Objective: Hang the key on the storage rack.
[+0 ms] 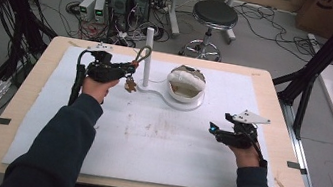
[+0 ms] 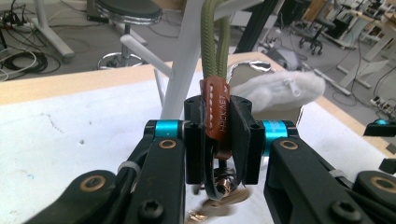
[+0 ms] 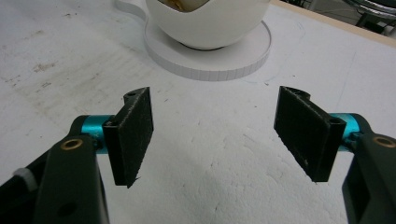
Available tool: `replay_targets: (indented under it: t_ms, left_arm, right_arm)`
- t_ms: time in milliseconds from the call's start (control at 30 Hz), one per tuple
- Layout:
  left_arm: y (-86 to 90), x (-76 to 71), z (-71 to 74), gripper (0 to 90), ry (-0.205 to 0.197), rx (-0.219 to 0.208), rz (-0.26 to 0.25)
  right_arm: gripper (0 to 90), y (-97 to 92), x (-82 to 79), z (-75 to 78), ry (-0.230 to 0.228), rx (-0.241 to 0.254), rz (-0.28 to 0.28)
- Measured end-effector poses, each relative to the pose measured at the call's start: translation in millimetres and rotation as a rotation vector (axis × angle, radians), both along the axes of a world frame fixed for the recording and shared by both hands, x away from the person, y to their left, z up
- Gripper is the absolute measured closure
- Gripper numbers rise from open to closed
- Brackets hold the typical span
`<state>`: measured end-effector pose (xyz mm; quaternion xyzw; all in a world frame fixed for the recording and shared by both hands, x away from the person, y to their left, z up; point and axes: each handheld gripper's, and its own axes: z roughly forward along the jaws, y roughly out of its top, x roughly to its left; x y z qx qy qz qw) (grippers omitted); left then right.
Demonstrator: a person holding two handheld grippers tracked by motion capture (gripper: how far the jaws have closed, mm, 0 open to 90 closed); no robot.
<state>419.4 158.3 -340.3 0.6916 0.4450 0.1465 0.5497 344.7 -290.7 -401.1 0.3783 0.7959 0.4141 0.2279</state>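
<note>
On the counter [image 1: 275, 98] we counted one white foam sheet [image 1: 156, 142], one white stand with one upright post [image 1: 148, 55] and one round base [image 1: 191, 106], one white bowl [image 1: 186, 84] on that base, and one keychain. Two hand-held grippers were in play, one per hand.

The left hand-held gripper [image 1: 127, 70] sat just left of the post, pinching the keychain: olive cord loop [image 1: 144, 54] stood up above the jaws, keys [image 1: 130, 85] hung below them. The left gripper view gave us what the high view could not: the jaws were pressed against a brown leather tab [image 2: 216, 112] with white stitching and embossed lettering, the two strands of olive cord [image 2: 215, 37] ran up out of frame, and the metal bits [image 2: 219, 186] below were blurred. The post [image 2: 187, 60] was right behind the tab there, with the bowl [image 2: 275, 91] off to the right.

The right hand-held gripper [image 1: 216, 129] rested on the sheet, well apart from the keychain, pointing left. The right gripper view showed its jaws spread wide with nothing between them, their textured black pads [image 3: 133, 135] clear to see, and the bowl [image 3: 210, 23] on the disc base [image 3: 210, 60] ahead.

One black stool [image 1: 214, 15] stood on the floor beyond the counter.
</note>
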Motion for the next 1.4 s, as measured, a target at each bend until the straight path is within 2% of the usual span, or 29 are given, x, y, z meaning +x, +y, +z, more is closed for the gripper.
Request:
replay_targets:
  t_ms: [67, 200, 367, 433, 533, 600, 700, 767, 833, 867, 1000, 1100, 1300, 1400]
  left_arm:
    - [1.7, -0.4, -0.8, 75.5, 0.003, 0.014, -0.002]
    - [7.4, -6.4, -6.5, 73.2, -0.006, 0.004, -0.020]
    - [26.3, -17.5, -20.2, 61.1, -0.019, -0.025, -0.001]
    - [34.4, -23.1, -23.9, 55.7, -0.034, -0.044, -0.001]
    - [43.4, -34.9, -29.1, 45.8, -0.079, -0.064, -0.008]
    - [46.3, -43.4, -33.4, 31.9, -0.094, -0.030, -0.001]
    - [51.8, -56.2, -42.1, 22.7, -0.126, 0.019, -0.008]
    - [56.0, -63.1, -48.2, 21.5, -0.142, 0.041, -0.021]
    - [59.6, -69.3, -54.4, 21.5, -0.189, 0.084, -0.036]
    - [61.0, -72.1, -57.0, 21.5, -0.197, 0.087, -0.042]
    - [66.5, -82.7, -63.6, 21.3, -0.194, 0.069, -0.030]
    - [66.5, -88.1, -64.8, 20.3, -0.207, 0.082, -0.018]
    - [64.0, -86.1, -65.8, 17.4, -0.212, 0.116, 0.010]
    - [65.9, -86.0, -65.6, 17.4, -0.214, 0.105, 0.022]
  right_arm:
    - [28.7, -0.3, -0.4, 0.1, -0.002, 0.002, -0.003]
    - [28.8, -1.7, -1.2, 0.6, -0.002, 0.005, -0.006]
    - [28.8, -2.2, -1.3, 0.3, -0.002, 0.004, -0.003]
    - [28.7, -1.2, -1.7, 0.6, 0.002, 0.006, -0.005]
    - [28.7, -0.4, -1.0, 0.4, 0.003, 0.005, -0.004]
    - [28.8, 0.1, -0.3, 0.0, 0.007, 0.000, -0.002]
    - [28.7, 0.3, -0.2, -0.1, 0.006, 0.001, -0.002]
    - [28.7, 0.2, -0.3, -0.2, 0.005, 0.002, -0.003]
    - [27.7, -0.1, -0.4, -0.5, 0.007, 0.003, -0.003]
    - [25.5, -0.4, -0.4, -0.8, 0.005, 0.002, -0.002]
    - [22.1, -2.7, -1.3, -0.5, -0.008, 0.012, -0.006]
    - [21.6, -5.5, -3.0, -0.2, -0.007, 0.017, -0.016]
    - [20.8, -13.9, -9.0, -0.6, -0.007, 0.011, -0.043]
    - [20.8, -19.9, -12.2, -1.7, -0.001, 0.014, -0.059]
